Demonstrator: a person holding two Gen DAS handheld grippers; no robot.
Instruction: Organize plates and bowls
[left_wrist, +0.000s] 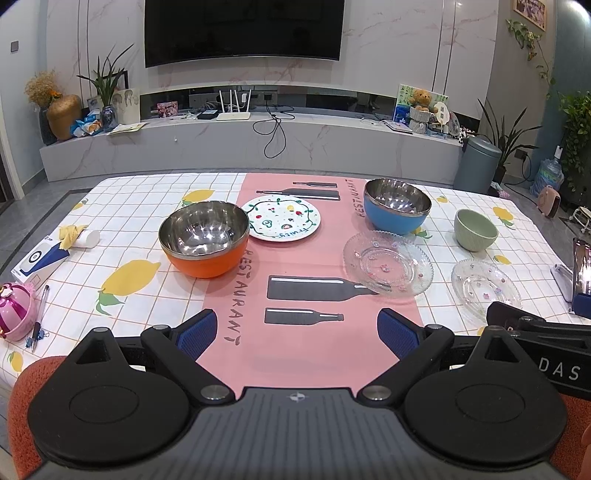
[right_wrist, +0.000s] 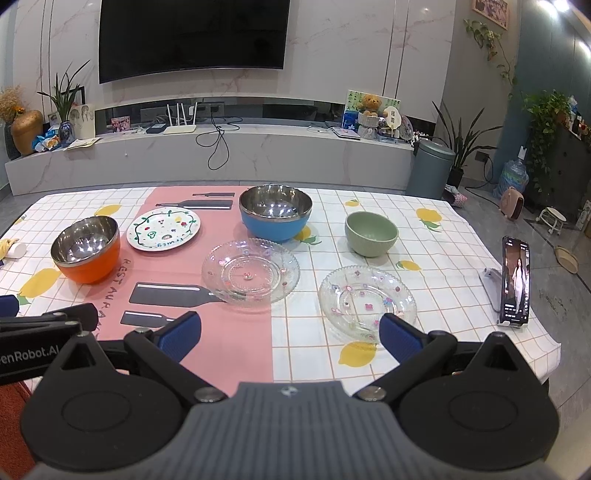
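Observation:
On the table stand an orange steel-lined bowl, a blue steel-lined bowl and a small green bowl. A white painted plate lies between the orange and blue bowls. Two clear glass plates lie nearer: one on the pink runner's edge, one to its right. My left gripper is open and empty over the runner. My right gripper is open and empty, its right finger just before the right glass plate.
A phone on a stand is at the table's right edge. A pink round toy, a pen, a blue-white box and a small white bottle lie at the left. The table's near edge is below the grippers.

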